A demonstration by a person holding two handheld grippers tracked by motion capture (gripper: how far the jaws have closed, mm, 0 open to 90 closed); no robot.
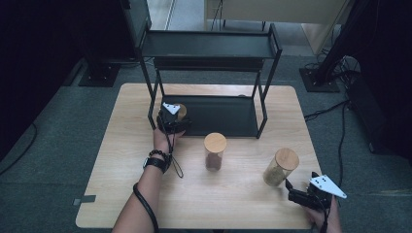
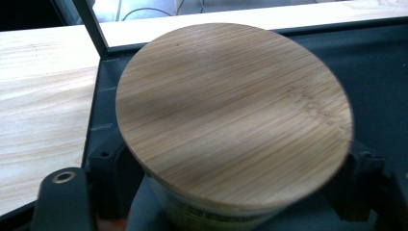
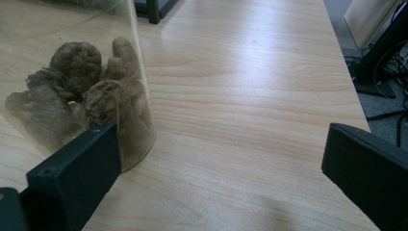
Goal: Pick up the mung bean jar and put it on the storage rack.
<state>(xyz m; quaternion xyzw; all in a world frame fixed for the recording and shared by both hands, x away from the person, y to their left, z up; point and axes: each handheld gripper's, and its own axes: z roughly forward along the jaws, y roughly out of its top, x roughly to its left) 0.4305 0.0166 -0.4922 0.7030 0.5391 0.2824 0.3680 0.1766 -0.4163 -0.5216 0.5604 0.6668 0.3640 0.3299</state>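
- Bamboo lid (image 2: pixel 233 113), round and fine-grained, tops the glass jar (image 1: pixel 180 112) between the left tongs (image 1: pixel 174 122); jaws flank it on the black metal rack's (image 1: pixel 214 114) lower shelf, whether pressing I cannot tell, probably placing it there.
- Right tongs (image 3: pixel 216 168) gape empty; beside their left jaw stands a clear jar of knobbly brown lumps (image 3: pixel 77 86) on the pale wooden desk (image 3: pixel 240 96).
- Third jar (image 1: pixel 214 151) waits between both tongs.

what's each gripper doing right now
left gripper: around the jar on the rack's lower shelf; can't tell if the grip is still tight.
right gripper: open, holding nothing, beside another jar.
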